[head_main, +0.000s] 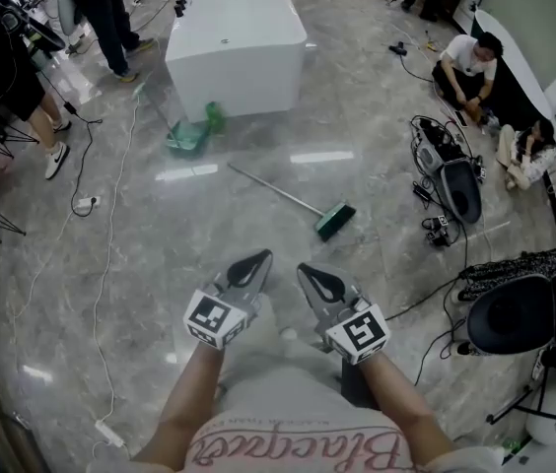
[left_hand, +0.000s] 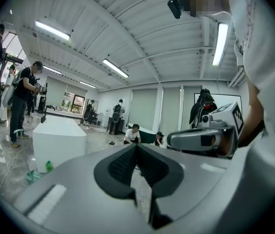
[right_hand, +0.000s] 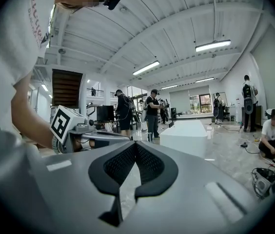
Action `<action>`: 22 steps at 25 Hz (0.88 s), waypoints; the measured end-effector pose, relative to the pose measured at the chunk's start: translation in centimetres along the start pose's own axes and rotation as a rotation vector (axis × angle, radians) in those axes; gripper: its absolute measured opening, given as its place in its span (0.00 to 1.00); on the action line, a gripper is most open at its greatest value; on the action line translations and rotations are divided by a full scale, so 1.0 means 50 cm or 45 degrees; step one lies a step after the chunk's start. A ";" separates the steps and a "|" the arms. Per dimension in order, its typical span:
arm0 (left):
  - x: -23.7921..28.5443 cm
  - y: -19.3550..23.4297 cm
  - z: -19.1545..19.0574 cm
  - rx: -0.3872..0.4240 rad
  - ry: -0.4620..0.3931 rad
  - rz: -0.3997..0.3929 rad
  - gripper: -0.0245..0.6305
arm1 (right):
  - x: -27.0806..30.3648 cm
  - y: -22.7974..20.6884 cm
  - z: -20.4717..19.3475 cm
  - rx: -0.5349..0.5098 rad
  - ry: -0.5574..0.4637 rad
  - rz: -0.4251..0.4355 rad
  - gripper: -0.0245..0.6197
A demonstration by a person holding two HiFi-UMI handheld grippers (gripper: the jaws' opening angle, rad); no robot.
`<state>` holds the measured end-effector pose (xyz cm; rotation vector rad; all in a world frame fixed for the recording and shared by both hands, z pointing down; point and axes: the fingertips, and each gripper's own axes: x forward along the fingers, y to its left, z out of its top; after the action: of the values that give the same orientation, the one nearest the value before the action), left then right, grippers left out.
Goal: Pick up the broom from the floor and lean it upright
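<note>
Grey marble floor (head_main: 110, 225). Upper left of centre: white block unit (head_main: 234, 37), with a green plastic item (head_main: 189, 138) on the floor at its near corner.

Left tool (head_main: 256, 260): held low in front of the person, jaws closed tip to tip, nothing between them. Right tool (head_main: 310, 272): just beside it, jaws likewise shut and empty.

Broom (head_main: 335, 221): lies flat on the floor ahead of both tools, apart from them. Its handle runs up-left, with the green head at the right end.

Far right: two people (head_main: 467, 65) seated on the floor near cables.
</note>
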<state>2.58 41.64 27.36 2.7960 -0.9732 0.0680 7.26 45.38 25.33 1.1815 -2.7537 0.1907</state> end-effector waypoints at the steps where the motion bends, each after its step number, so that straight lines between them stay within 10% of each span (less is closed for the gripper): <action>1: 0.006 0.015 0.001 -0.010 0.005 0.007 0.04 | 0.011 -0.009 -0.001 0.004 0.009 0.002 0.04; 22: 0.205 0.372 0.038 -0.036 0.080 -0.114 0.04 | 0.340 -0.228 0.027 0.089 0.107 -0.108 0.04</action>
<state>-0.92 20.72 29.43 2.7896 -0.8273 0.1280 3.86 25.27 27.69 1.2744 -2.6387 0.3218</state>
